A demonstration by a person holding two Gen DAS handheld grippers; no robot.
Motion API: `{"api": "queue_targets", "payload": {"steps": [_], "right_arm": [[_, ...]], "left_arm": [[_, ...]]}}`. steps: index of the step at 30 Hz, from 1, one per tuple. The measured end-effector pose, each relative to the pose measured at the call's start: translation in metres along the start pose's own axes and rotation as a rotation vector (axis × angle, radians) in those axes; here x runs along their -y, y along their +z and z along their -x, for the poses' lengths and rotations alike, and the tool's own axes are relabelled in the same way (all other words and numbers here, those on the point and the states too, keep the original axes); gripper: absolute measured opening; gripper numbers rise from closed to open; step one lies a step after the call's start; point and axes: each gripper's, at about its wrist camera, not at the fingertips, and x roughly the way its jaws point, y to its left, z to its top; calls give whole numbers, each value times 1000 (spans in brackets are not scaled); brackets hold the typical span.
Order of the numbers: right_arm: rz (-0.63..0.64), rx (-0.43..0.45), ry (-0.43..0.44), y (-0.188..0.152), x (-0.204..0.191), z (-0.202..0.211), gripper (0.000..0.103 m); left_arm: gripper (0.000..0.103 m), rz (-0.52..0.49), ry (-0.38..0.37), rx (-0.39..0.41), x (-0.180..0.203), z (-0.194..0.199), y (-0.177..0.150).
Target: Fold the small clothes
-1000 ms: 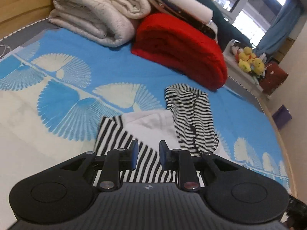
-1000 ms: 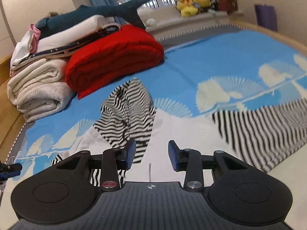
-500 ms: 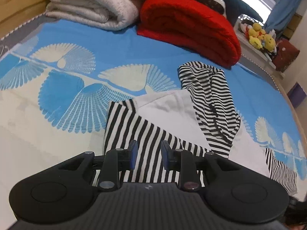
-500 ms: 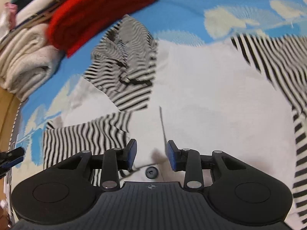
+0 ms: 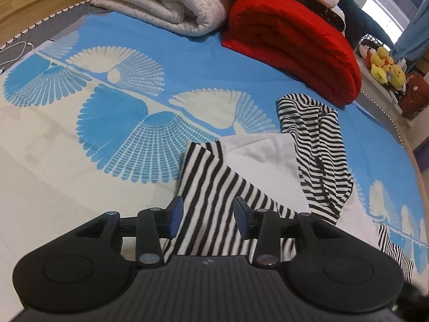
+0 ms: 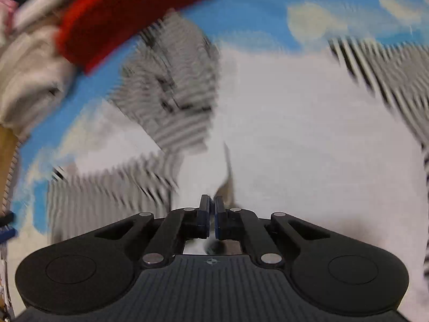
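Small white top with black-and-white striped sleeves and hood [image 5: 257, 158] spread flat on bed cover [image 5: 166, 61], blue with pale fan shapes. Striped hood [image 5: 316, 139] bunched at far side of white body, just short of folded red blanket [image 5: 289, 40]. Near striped sleeve [image 5: 214, 196] running toward camera, straight under left claw [image 5: 206, 216].

Left claw released: blue-padded jaws wide apart, hovering over that sleeve, nothing between them.

Right claw [image 6: 211, 216] clenched: pads nearly together, pinching a fold of white garment fabric [image 6: 308, 134] that rises to the tips. Dark round spot, perhaps a button, just behind the pads; too blurred to be sure.

No containers in sight; only stacks on the bed. Cream quilts [image 5: 171, 0] folded beside red blanket, more bedding piled behind.

Seen only from left wrist: sharp detail of stripes, yellow plush toys [image 5: 386, 64] on window ledge, blue curtain [image 5: 413, 26], white cable [image 5: 16, 51] at bed's grey edge. Seen only from right wrist: wide white body panel, second striped sleeve [image 6: 380, 69] at far right, everything smeared by motion blur.
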Motion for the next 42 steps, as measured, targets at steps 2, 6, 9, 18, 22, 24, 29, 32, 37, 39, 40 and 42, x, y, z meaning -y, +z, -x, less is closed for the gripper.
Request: {"api": "queue_targets", "payload": {"steps": [2,6,9,18,22,24,29,32,37,39,40,42], "right_arm": [[25,119,50,8,-5,25,2],[74,396,11,17,0,74,2],[58,381,-133,25,19,74,2],[-62,168,-269,28,70,37,4],[-74,222,-293,35,71,46,4],[-79,260,-321,39,70,49,4],[-136,166,-228,44,85,36,21],[-184,35,-185,39,97,15,29],[-173,-30,-187,32,98,3,18],[-163,-7,-175,34,95,7,0],[-165,28,-163,37,92,14,0],[-119,129,-163,40,81,31,0]], "left_arm": [[46,-4,5,-2,-1,-1,-2],[46,-23,8,-20,0,-7,-7],[46,-48,-2,-45,6,-15,-13],[46,-179,-32,-187,27,-52,-50],[46,-295,78,-293,28,-76,-73],[46,-296,99,-298,25,-80,-77],[47,-274,68,-222,33,-65,-68],[48,-272,37,-212,44,-58,-64],[50,-318,19,-189,66,-54,-65],[51,-337,20,-178,73,-54,-66],[51,-343,20,-178,74,-55,-67],[51,-346,20,-185,73,-58,-69]]}}
